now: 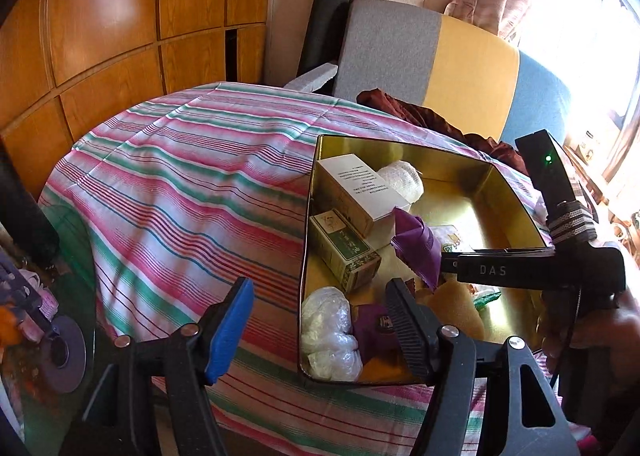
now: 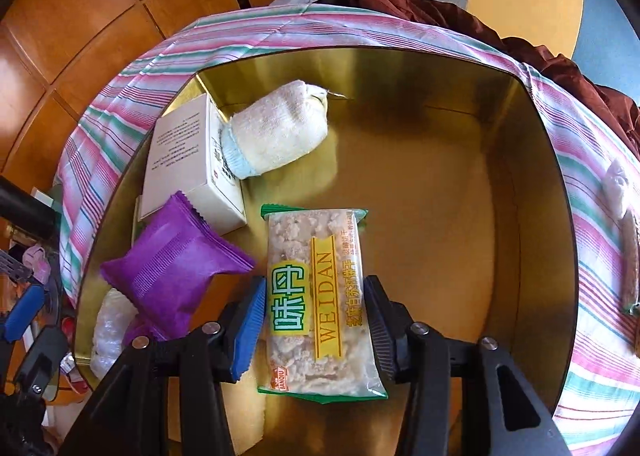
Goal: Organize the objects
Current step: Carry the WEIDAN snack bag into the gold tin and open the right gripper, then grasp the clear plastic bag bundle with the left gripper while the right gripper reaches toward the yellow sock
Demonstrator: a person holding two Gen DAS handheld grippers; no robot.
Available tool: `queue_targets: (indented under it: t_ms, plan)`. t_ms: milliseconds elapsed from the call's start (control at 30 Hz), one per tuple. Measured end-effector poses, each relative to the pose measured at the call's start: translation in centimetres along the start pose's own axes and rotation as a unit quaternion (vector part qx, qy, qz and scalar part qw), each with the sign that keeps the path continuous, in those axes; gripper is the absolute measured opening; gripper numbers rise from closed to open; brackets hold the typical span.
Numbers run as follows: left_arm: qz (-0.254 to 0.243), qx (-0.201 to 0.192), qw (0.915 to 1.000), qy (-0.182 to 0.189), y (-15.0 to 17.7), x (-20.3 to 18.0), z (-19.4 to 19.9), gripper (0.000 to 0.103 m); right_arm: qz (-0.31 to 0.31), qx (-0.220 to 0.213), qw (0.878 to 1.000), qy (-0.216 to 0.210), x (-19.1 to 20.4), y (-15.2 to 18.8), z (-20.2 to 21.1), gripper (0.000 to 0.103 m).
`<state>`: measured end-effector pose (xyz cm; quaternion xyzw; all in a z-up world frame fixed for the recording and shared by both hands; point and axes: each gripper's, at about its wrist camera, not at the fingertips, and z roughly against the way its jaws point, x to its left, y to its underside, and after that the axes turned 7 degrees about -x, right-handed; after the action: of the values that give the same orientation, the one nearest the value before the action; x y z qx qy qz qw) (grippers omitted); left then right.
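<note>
Snack packet (image 2: 320,296) lies flat on the floor of the gold tin (image 2: 460,216), lengthwise between the fingers of your right hand-held gripper (image 2: 318,320); the jaws sit close at its long edges, but you cannot tell whether the pads press it. Judge it light, crackly and slippery, its crumbly bar easily crushed, so take it across the middle with a gentle squeeze. Just beside it lie a purple pouch (image 2: 176,268), a white box (image 2: 188,160) and a rolled sock (image 2: 280,128). Your left hand-held gripper (image 1: 320,316) hangs half open and empty over the tin's near rim, above the striped cloth (image 1: 180,176).
</note>
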<state>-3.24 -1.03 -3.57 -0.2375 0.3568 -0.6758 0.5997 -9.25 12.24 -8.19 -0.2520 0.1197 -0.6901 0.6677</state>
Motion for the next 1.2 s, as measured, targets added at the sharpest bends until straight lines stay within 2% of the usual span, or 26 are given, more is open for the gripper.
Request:
queue_targets:
  t_ms: [300, 367, 433, 567, 633, 700, 867, 1033, 1133, 1200]
  plan:
    - [-0.014, -0.007, 0.9999, 0.002, -0.2, -1.1, 0.5, 0.074, -0.014, -0.057, 0.998, 0.000, -3.4, 0.2, 5.9, 0.056]
    - [-0.019, -0.007, 0.9998, 0.003, -0.3, -1.5, 0.6, 0.074, -0.020, -0.070, 0.997, 0.006, -4.8, 0.6, 7.5, 0.060]
    - [-0.024, -0.009, 0.9997, 0.005, -0.4, -1.9, 0.8, 0.076, -0.028, -0.084, 0.996, 0.015, -6.5, 0.9, 8.9, 0.073]
    - [-0.037, -0.014, 0.9991, 0.011, -0.8, -3.1, 1.2, 0.080, -0.063, -0.108, 0.991, 0.038, -11.2, 2.0, 12.2, 0.077]
    - [-0.042, -0.016, 0.9988, 0.020, -1.0, -3.8, 1.4, 0.083, -0.081, -0.117, 0.988, 0.059, -13.9, 2.7, 13.9, 0.082]
    - [-0.049, -0.017, 0.9982, 0.030, -1.2, -4.6, 1.5, 0.085, -0.103, -0.126, 0.983, 0.084, -16.8, 3.3, 15.4, 0.082]
    - [-0.078, -0.017, 0.9952, 0.057, -1.7, -7.5, 1.5, 0.088, -0.180, -0.138, 0.963, 0.145, -24.7, 5.0, 18.6, 0.083]
    - [-0.112, -0.015, 0.9897, 0.087, -2.0, -10.9, 1.5, 0.093, -0.258, -0.154, 0.933, 0.197, -32.0, 6.6, 20.3, 0.083]
    - [-0.130, -0.012, 0.9858, 0.105, -2.3, -13.1, 1.4, 0.093, -0.306, -0.167, 0.914, 0.208, -35.4, 8.4, 20.3, 0.083]
    - [-0.141, -0.010, 0.9828, 0.118, -2.5, -14.8, 1.2, 0.093, -0.360, -0.163, 0.898, 0.192, -37.5, 10.1, 19.6, 0.083]
